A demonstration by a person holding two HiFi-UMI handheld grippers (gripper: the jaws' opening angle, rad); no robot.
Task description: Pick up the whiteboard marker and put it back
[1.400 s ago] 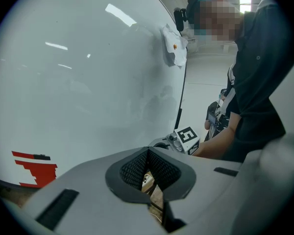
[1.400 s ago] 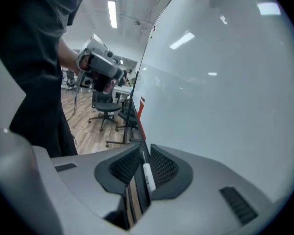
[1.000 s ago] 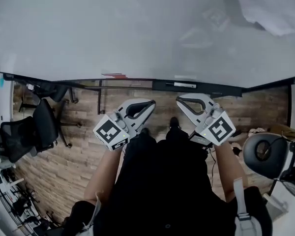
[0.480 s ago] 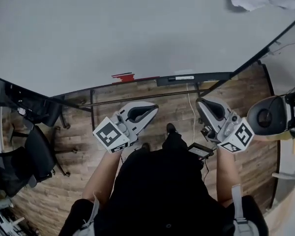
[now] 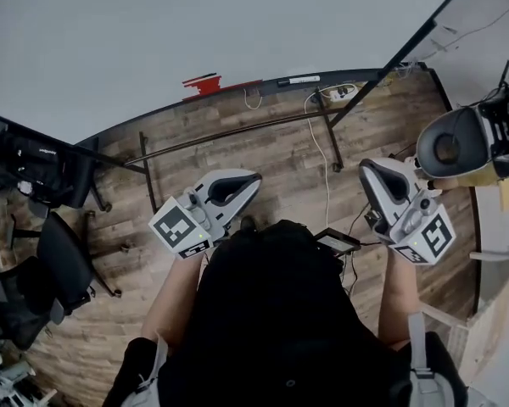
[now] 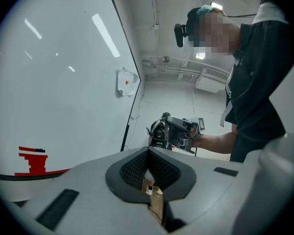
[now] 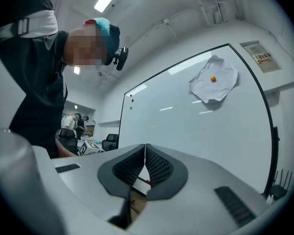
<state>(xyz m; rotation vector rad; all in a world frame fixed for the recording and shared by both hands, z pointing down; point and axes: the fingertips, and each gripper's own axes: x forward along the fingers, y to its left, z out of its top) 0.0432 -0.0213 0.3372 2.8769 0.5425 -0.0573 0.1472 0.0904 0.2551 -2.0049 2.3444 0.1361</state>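
Note:
A white whiteboard marker [image 5: 299,80] lies on the ledge under the whiteboard [image 5: 153,32], to the right of a red eraser [image 5: 209,82]. In the head view both grippers hang over the wooden floor, well short of that ledge. My left gripper [image 5: 256,178] points toward the ledge, shut, with nothing in it. My right gripper [image 5: 371,167] is farther right, also shut and empty. In the left gripper view the jaws [image 6: 148,151] meet at their tips, with the board and the red eraser [image 6: 34,161] to their left. The right gripper [image 7: 145,146] faces the board, jaws touching.
Black office chairs [image 5: 42,253] stand at the left. A round black device [image 5: 452,142] is at the right. Cables [image 5: 323,142] and the board's stand bars [image 5: 237,130] cross the floor. A paper sheet [image 7: 213,82] is pinned on the board. Other people [image 7: 72,123] are in the background.
The head view has swung, so the board's ledge now runs higher and slanted. My right gripper has moved right and away from the ledge. The left gripper has hardly moved.

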